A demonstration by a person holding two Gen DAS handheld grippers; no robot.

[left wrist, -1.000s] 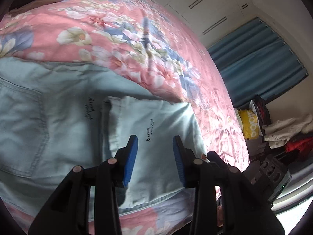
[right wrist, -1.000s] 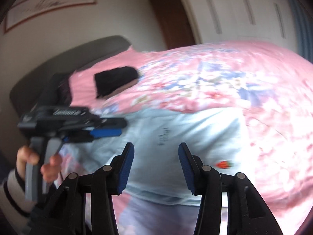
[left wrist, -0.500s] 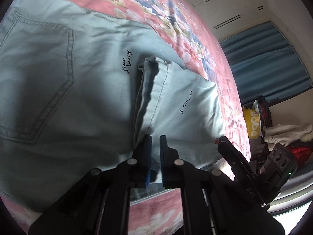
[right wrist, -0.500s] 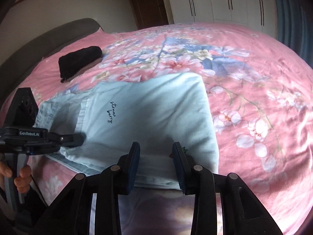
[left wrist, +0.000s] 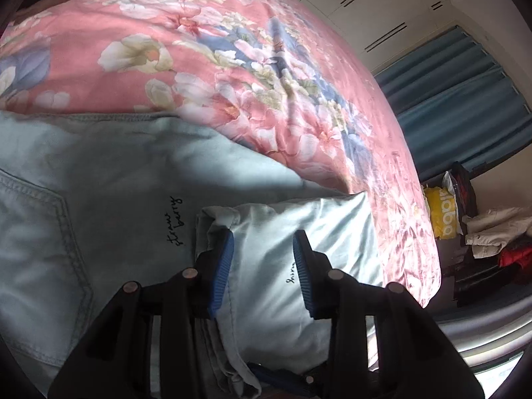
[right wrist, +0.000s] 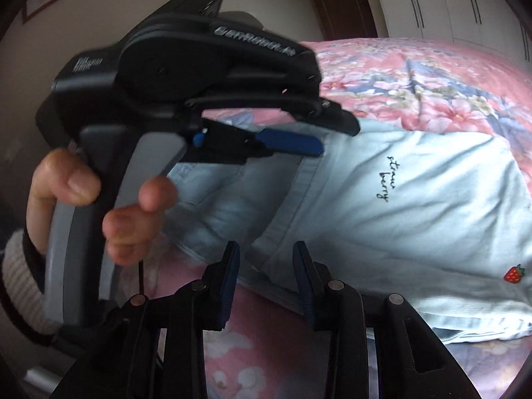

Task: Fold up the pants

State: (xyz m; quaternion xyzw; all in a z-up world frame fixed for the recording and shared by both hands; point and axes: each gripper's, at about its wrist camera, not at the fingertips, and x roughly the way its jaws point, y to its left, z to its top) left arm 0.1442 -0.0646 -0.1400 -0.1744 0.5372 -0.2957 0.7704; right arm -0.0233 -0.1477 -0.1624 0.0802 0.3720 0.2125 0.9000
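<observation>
Light-blue denim pants (left wrist: pixel 109 179), partly folded, lie on the bed's pink floral bedspread (left wrist: pixel 206 53). Left claw (left wrist: pixel 262 266) is opening above the folded leg, gripping nothing. Right claw (right wrist: pixel 266 279), part open and empty, hovers over the pants' near edge.

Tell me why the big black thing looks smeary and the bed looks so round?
Right wrist view: the left claw and the hand holding it are motion-blurred. Left wrist view: the fisheye lens bulges the flowery bedspread; the pale blue pants have a soft shadow across them.
</observation>
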